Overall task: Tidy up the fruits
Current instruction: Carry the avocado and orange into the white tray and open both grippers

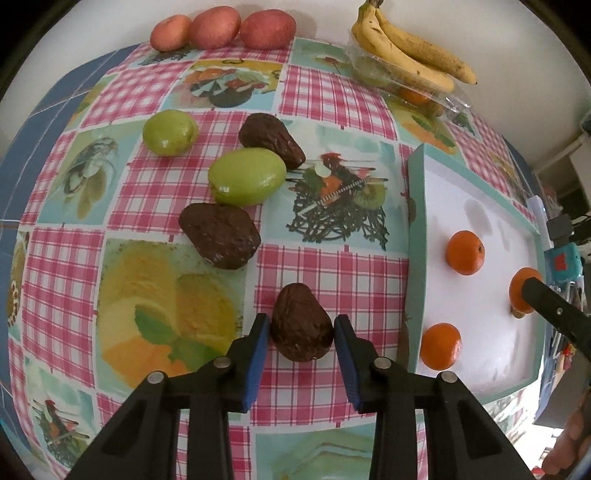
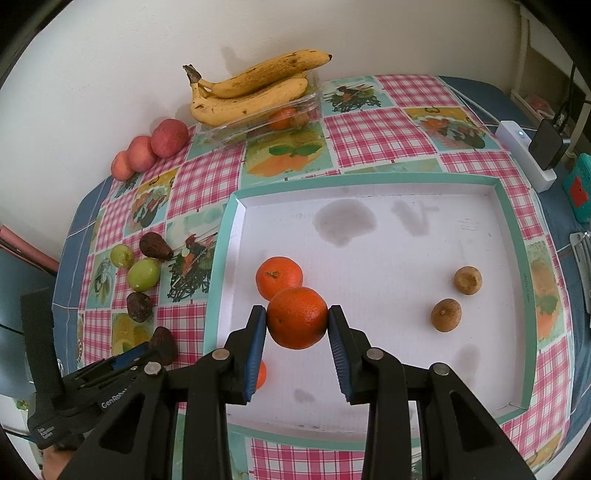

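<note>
Covering most of both views we have the checked tablecloth [image 1: 325,266], pink plaid squares mixed with fruit prints, butted against a white wall. Next down, the white tray [image 2: 509,229] with a teal rim sits on the right side of the table; inside we count three oranges and two small brown round fruits [image 2: 446,315], the brown pair well apart from the oranges. At the back, bananas [image 2: 251,94] lie on top of a clear plastic box [image 2: 310,101] with more fruit inside, and three red apples [image 1: 221,27] line up against the wall. Left of the tray, loose on the cloth: two green fruits [image 1: 246,176] and three dark brown avocados. Left gripper [image 1: 301,326] has its blue pads either side of the nearest dark avocado [image 1: 301,326], fingers just touching or nearly so; we cannot tell if it is actually clamped. Right gripper [image 2: 297,323] is pinching an orange [image 2: 297,323] between its pads, inside the tray, just in front of a second orange [image 2: 279,277]. A third orange [image 1: 440,346] sits in the tray's near left corner.
</note>
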Motion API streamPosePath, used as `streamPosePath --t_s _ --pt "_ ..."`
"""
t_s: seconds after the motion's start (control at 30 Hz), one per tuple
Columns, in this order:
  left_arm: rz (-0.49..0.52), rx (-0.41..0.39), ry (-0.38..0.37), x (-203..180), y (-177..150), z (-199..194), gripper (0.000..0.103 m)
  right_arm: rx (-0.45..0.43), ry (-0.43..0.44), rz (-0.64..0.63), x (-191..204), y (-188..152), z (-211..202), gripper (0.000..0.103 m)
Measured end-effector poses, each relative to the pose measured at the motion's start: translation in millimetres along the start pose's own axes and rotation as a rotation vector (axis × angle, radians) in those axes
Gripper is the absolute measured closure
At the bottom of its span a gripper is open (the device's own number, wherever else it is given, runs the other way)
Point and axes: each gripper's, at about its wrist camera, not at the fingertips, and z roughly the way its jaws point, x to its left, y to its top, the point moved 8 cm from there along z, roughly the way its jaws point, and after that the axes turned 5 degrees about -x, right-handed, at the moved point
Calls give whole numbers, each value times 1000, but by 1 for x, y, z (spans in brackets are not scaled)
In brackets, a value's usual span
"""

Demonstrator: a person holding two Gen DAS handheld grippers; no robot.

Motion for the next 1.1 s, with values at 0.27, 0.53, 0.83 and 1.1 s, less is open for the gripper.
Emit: streamPosePath --t_s 0.27,0.53,0.83,1.1 --pt "5 -91 -53 -15 13 -28 65 -15 -22 35 -15 4 -5 67" --pt "99 -133 -165 -70 8 -52 65 -83 -137 130 -72 14 -31 67" --pt "257 -75 -185 -130 -25 -41 65 -122 -211 167 -106 19 -50 67" --pt "309 -12 -159 -143 -46 -21 65 -81 -250 198 -124 10 -40 67"
